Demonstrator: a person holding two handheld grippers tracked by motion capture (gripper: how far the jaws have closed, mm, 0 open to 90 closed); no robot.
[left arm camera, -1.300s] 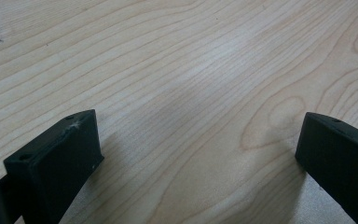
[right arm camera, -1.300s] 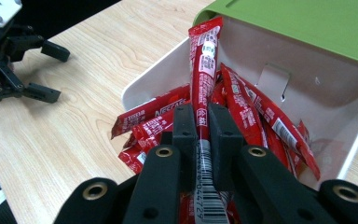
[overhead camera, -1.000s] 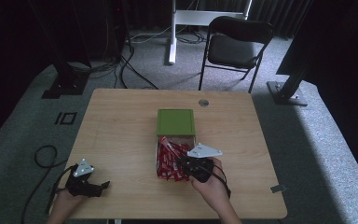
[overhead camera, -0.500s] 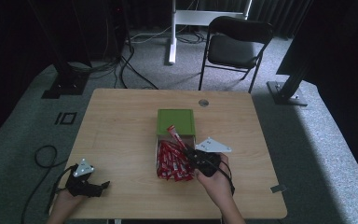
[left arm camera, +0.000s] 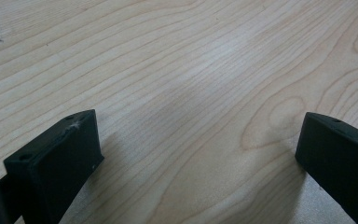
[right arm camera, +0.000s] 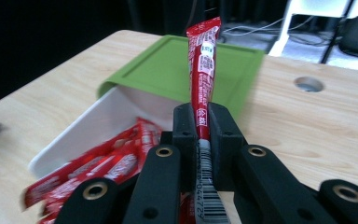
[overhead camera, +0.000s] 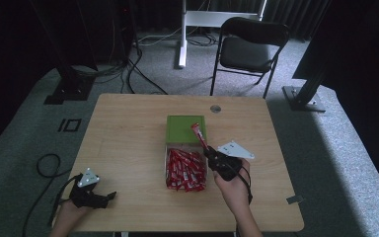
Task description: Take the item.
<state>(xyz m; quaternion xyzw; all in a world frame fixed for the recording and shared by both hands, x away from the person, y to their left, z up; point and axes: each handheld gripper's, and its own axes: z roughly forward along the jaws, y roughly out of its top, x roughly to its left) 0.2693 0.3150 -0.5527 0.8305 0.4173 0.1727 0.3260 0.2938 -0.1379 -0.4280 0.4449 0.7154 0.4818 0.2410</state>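
The right gripper is pinching a red sachet between its two black jaws, which are pressing flat against the packet's lower part, just above its barcode end. The sachet is standing nearly upright out of the jaws, its top end rising in front of the green lid. In the high view the right gripper is hovering at the right edge of the white box, the sachet slanting over the box's far end toward the lid. A heap of red sachets is lying inside the box. Well left of the box, near the wooden table's near edge, the left gripper is resting with its jaws spread wide over bare wood, nothing between them.
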